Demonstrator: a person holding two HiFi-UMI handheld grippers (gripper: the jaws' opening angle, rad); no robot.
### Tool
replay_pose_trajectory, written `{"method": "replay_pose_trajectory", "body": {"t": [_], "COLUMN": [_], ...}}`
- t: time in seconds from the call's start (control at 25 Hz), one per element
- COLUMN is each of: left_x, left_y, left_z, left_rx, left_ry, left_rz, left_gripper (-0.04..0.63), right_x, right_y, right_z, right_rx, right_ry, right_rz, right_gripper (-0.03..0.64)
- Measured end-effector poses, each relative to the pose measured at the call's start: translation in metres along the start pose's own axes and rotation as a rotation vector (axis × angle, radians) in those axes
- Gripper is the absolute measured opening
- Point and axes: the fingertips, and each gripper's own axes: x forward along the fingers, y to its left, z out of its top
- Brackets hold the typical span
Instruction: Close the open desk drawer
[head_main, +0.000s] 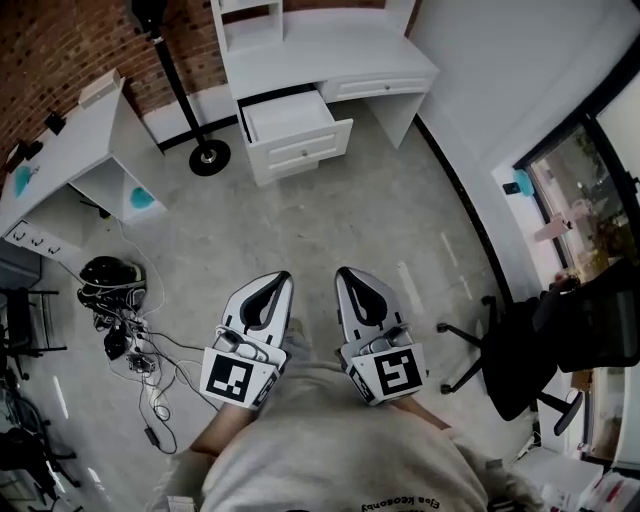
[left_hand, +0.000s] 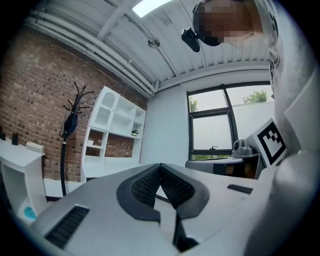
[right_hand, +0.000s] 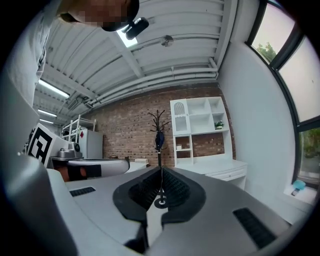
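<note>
Drawer open; left claw and right claw closed; shirt lettering unreadable.

Two grippers are counted: the left gripper and the right gripper, each bearing one marker cube. Two white desks are seen: one hutch desk well ahead of the tongs, one side desk left of them. Two drawers are counted in the hutch desk: one open drawer, one shut drawer. One coat stand is found ahead-left, one office chair to the right.
</note>
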Motion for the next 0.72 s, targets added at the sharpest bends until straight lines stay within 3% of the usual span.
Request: {"method": "replay_pose_trajectory", "body": {"t": [0.24, 0.72], "left_x": [0.029, 0.084], "left_y": [0.061, 0.121], "left_z": [0.005, -0.011], "left_rx": [-0.017, -0.068], "left_ry": [0.015, 0.052], "left_rz": [-0.069, -0.061], "left_gripper": [0.018, 0.018], "right_x": [0.063, 0.139], "right_y": [-0.004, -0.041], "right_z": [0.001, -0.009], "right_rx": [0.008, 0.043], "right_ry": [0.025, 0.057], "right_rz": [-0.067, -0.093], "right_gripper": [0.029, 0.029]}}
